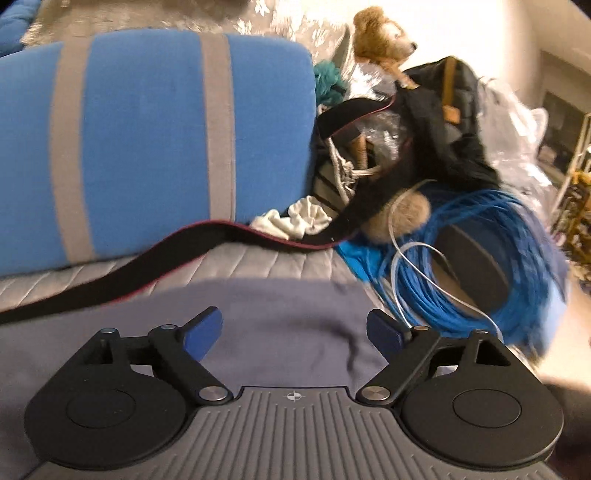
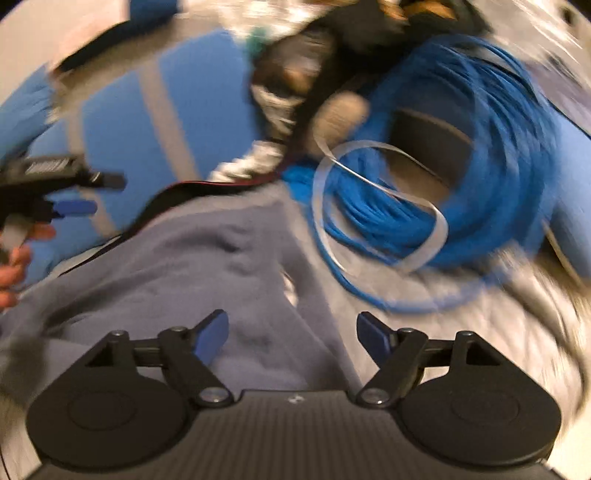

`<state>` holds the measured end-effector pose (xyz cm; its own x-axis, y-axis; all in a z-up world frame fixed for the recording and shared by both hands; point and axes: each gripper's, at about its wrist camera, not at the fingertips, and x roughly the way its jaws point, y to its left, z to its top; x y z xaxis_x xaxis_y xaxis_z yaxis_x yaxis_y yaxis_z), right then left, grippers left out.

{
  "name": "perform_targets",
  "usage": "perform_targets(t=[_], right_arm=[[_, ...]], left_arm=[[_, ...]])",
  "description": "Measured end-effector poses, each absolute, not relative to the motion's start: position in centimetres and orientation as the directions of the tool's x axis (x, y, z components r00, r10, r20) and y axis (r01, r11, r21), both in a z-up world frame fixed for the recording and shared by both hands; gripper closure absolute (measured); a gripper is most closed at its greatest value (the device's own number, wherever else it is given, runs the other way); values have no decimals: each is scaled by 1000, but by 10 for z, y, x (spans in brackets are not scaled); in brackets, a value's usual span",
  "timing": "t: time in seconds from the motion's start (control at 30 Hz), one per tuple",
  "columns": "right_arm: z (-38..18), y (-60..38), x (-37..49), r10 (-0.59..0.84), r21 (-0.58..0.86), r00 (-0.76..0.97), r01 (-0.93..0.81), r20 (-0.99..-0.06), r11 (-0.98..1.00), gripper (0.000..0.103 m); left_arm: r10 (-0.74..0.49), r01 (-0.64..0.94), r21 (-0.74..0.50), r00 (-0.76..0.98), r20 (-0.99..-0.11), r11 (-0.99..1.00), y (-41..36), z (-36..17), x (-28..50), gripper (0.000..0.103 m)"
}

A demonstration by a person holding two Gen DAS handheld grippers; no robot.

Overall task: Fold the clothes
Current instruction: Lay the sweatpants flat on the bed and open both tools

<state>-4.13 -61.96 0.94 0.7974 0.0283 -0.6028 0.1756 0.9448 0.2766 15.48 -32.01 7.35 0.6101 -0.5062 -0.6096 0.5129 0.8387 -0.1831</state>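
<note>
A grey-purple garment [image 1: 280, 325] lies spread on a quilted grey surface [image 1: 258, 262], with soft wrinkles across it. My left gripper [image 1: 294, 332] hovers over its far edge, open, nothing between the blue pads. In the blurred right wrist view the same garment [image 2: 192, 266] fills the lower left. My right gripper [image 2: 293, 334] stands open above the garment's right edge, empty. The left gripper [image 2: 79, 195] shows at the far left of that view, held by a hand [image 2: 14, 262].
A blue cushion with grey stripes [image 1: 147, 140] stands behind the garment. A black strap [image 1: 110, 280] runs across its front. To the right lie a coil of blue cable [image 1: 480, 266], a black bag [image 1: 443, 122], a teddy bear [image 1: 384, 33] and a white cloth [image 1: 295, 221].
</note>
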Motion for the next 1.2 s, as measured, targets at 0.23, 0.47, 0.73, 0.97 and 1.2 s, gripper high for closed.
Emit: perform_targets(t=[0.23, 0.47, 0.73, 0.97, 1.2], right_arm=[[4, -615, 7, 178, 259, 775, -20, -606, 966, 28], [-19, -624, 56, 220, 291, 702, -18, -678, 957, 42], [-25, -616, 71, 181, 222, 670, -24, -720, 975, 98], [-1, -630, 74, 80, 174, 715, 59, -695, 983, 97], [-23, -622, 91, -17, 59, 653, 94, -757, 994, 49]], left_arm=[[-533, 514, -220, 610, -586, 829, -223, 70, 90, 16], [-495, 477, -191, 665, -560, 858, -155, 53, 55, 15], [-460, 470, -144, 677, -574, 871, -152, 51, 49, 15], [-493, 490, -174, 656, -571, 854, -152, 46, 49, 15], [-450, 473, -131, 665, -596, 871, -146, 37, 43, 15]])
